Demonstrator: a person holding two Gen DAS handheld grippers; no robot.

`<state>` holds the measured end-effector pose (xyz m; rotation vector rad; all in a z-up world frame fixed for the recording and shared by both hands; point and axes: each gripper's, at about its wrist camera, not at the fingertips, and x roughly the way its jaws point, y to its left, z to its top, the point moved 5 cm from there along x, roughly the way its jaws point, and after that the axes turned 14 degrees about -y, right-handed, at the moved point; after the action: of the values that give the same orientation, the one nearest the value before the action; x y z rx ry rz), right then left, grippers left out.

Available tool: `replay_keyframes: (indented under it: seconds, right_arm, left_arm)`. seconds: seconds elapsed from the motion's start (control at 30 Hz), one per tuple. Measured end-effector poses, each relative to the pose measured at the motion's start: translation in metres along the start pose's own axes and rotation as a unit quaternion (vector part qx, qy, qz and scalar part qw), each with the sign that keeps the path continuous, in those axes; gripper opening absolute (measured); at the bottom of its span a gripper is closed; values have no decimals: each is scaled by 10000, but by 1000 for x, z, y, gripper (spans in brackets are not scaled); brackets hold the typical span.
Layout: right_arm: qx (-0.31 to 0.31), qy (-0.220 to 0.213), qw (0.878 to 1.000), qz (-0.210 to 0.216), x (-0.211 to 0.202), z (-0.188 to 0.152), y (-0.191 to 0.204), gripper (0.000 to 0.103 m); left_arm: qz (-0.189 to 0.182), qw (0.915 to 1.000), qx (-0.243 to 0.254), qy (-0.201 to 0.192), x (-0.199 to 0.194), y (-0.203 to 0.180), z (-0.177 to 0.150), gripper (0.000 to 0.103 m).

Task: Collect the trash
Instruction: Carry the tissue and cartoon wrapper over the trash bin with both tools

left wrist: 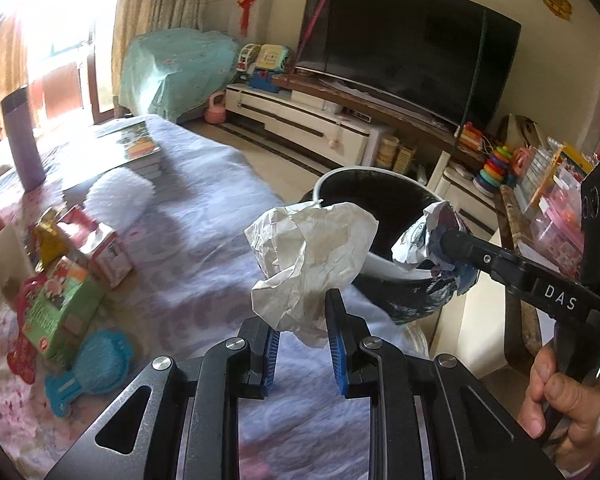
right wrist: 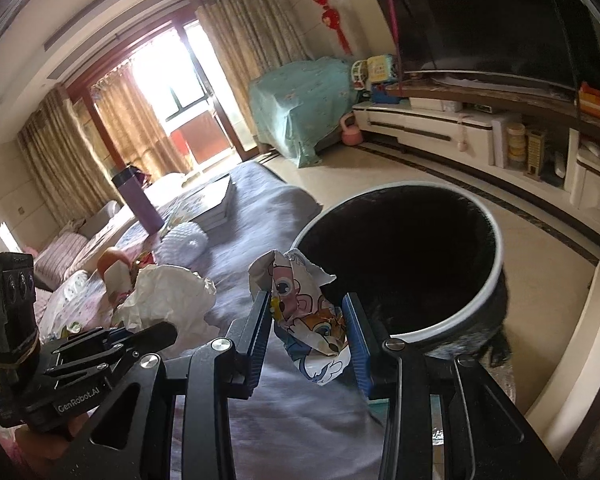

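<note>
Left wrist view: the left gripper has its blue pads pressed on the lower end of a crumpled white paper, jaws nearly together, the wad standing up above them. Just beyond the paper is the trash bin, white-rimmed with a black liner; the paper sits at the bin's near-left edge, over the lavender blanket rather than over the opening. At the bin's right rim the right gripper comes in from the side, clamped on a crumpled cartoon wrapper.

From the right wrist, that wrapper is pinched between moderately parted pads, just short of the bin's near rim. Left of the bin, small boxes lie on the blanket, blurred, possibly snack cartons.
</note>
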<state>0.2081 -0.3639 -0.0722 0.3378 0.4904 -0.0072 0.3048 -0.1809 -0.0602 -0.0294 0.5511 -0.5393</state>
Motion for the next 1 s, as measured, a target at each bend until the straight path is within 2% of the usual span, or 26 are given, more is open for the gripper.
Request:
replay_keyframes:
  seconds: [0.57, 1.0]
  right_arm:
    - [145, -190, 9993, -302, -8, 18, -38, 37]
    - [210, -227, 9986, -427, 2, 35, -60, 37]
  left_arm:
    - [-251, 9992, 314, 63, 33, -41, 19, 21]
    - [-354, 9985, 386, 167, 65, -55, 31, 22]
